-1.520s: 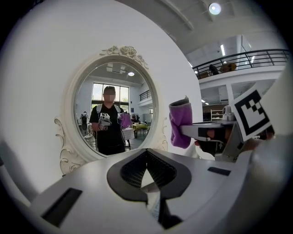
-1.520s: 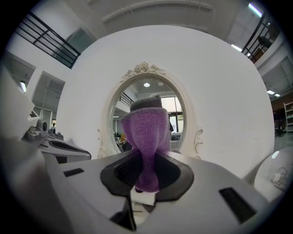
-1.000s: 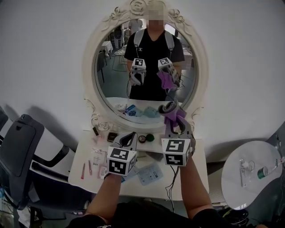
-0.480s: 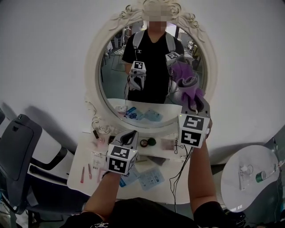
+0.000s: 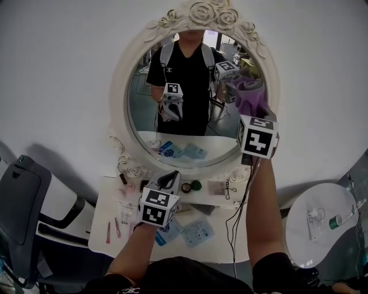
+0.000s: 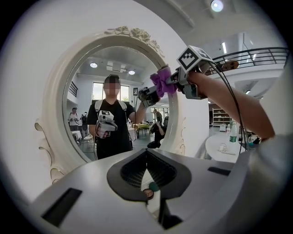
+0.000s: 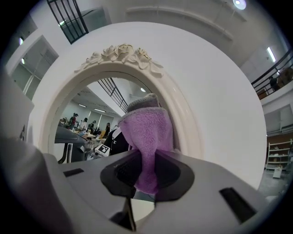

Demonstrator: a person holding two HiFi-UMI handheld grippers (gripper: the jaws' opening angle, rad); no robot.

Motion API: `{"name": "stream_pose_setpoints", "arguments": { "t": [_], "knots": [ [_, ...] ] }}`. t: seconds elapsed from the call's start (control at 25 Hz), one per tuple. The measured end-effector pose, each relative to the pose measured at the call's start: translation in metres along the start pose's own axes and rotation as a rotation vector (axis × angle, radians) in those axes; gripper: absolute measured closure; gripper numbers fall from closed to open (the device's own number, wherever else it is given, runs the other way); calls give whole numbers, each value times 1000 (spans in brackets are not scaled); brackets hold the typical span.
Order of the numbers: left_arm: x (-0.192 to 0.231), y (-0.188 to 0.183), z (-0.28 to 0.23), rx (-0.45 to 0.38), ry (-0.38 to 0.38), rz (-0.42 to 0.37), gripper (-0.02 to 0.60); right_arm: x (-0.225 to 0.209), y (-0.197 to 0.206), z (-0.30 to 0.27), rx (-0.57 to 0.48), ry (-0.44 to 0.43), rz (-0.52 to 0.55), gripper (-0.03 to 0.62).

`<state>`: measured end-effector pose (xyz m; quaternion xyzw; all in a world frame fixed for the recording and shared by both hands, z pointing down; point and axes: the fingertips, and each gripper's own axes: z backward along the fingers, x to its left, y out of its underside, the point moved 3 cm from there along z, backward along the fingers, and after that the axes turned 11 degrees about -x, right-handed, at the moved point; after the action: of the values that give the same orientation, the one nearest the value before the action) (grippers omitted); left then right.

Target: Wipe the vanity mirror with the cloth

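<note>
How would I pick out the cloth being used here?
Look at the big oval mirror with the white rose-carved frame above the dressing table. At its upper right edge, the raised right gripper is shut on a fluffy purple cloth at the glass. Apart from its own reflection, nothing else there is purple.

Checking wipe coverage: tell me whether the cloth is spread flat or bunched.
Bunched: the purple cloth is pinched between the right gripper's jaws and sticks out as a gathered wad, not a flat sheet.
</note>
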<state>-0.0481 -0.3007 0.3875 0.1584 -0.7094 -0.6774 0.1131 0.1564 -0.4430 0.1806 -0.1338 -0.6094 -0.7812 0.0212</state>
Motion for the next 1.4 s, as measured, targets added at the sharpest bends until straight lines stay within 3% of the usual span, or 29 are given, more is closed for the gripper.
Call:
{"name": "stream_pose_setpoints", "arguments": {
  "t": [0.28,0.56,0.84,1.16,1.4],
  "knots": [
    [22,5,11,4,-30,22,574,-10,-11,-11,-13,3,-159,516],
    [34,12,21,11,-42,29,574,-9,-24,-12,-38,46,-178,516],
    [46,13,31,8,-65,43,574,1,-48,-17,-59,23,-284,516],
    [57,14,43,5,-88,44,574,31,-70,-21,-81,45,-200,516],
    [70,16,62,0,-132,53,574,79,-86,-28,-89,25,-41,516]
  ]
}}
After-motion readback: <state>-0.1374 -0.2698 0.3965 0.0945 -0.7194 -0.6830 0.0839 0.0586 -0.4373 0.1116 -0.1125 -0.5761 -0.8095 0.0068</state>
